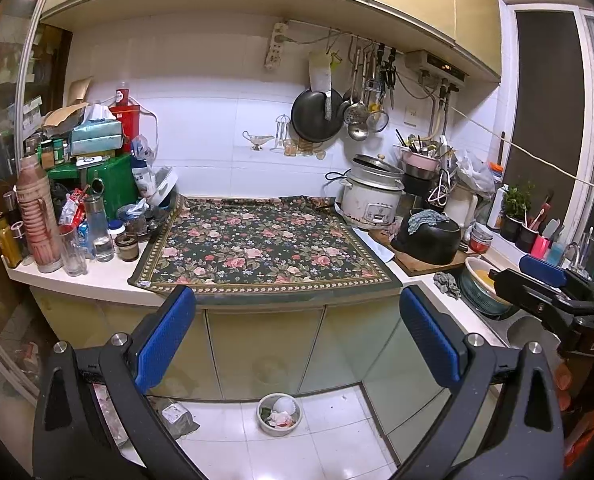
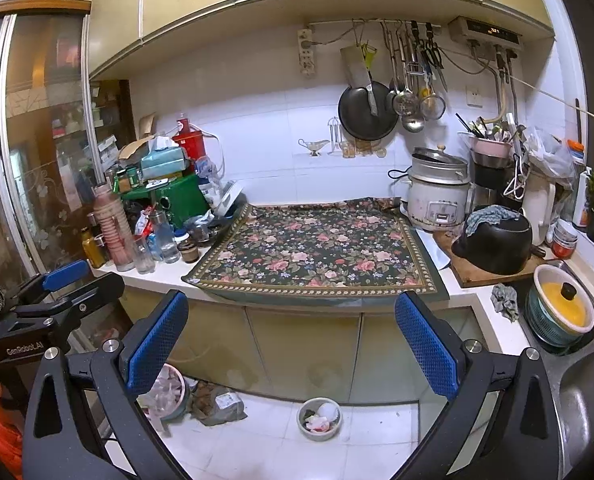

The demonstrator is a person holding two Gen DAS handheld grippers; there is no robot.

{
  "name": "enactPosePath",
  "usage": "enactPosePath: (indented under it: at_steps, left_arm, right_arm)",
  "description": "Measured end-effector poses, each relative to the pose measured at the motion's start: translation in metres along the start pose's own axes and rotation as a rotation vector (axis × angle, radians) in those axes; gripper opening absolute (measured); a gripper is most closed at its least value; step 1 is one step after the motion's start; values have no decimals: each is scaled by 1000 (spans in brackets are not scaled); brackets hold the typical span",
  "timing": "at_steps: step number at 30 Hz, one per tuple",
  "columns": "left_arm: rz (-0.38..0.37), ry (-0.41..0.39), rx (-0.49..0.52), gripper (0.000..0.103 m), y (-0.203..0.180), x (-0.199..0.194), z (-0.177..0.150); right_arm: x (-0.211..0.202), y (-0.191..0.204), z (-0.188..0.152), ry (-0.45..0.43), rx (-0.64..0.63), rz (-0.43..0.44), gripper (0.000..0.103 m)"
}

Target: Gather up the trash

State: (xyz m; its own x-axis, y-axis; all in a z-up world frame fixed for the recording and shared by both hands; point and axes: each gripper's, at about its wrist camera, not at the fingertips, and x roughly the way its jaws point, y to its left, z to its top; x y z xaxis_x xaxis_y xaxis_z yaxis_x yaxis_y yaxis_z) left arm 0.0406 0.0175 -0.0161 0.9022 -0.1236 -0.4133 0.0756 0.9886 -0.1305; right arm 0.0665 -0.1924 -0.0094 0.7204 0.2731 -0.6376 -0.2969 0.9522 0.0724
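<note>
A small bowl of scraps and crumpled paper (image 1: 279, 414) stands on the white tiled floor before the counter cabinets; it also shows in the right wrist view (image 2: 319, 417). A crumpled bag (image 1: 177, 416) lies on the floor to its left, also seen from the right wrist (image 2: 221, 402), beside a pink bin of trash (image 2: 165, 394). My left gripper (image 1: 297, 332) is open and empty, high above the floor. My right gripper (image 2: 293, 332) is open and empty too. Each gripper shows at the edge of the other's view.
A floral cloth (image 2: 317, 252) covers the counter. Bottles, jars and boxes (image 1: 77, 200) crowd its left end. A rice cooker (image 2: 437, 196), a black pot (image 2: 495, 244) on a board, and a sink (image 2: 585, 400) with a lidded colander (image 2: 559, 312) stand at the right.
</note>
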Motion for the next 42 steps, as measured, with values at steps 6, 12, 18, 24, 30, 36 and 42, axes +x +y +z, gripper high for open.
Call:
enactPosePath:
  at_steps: [6, 12, 18, 24, 30, 36, 42]
  left_arm:
    - [1, 0, 0, 102, -1, 0, 1]
    - [-2, 2, -4, 102, -3, 2, 1]
    - [-8, -2, -5, 102, -1, 8, 1]
    - [-11, -13, -1, 102, -1, 10, 1]
    - [-30, 1, 1, 102, -1, 16, 2]
    - [-52, 13, 13, 102, 2, 22, 2]
    - [-52, 20, 24, 102, 8, 34, 5]
  right_arm:
    - [1, -1, 1, 4, 3, 2, 103]
    - [2, 0, 1, 6, 4, 1, 103]
    - [2, 0, 1, 6, 5, 1, 103]
    - [5, 2, -1, 8, 12, -5, 103]
    - [8, 4, -3, 9, 18, -14, 103]
    - [15, 9, -2, 17, 27, -30, 103]
    - [27, 15, -2, 23, 34, -40, 103]
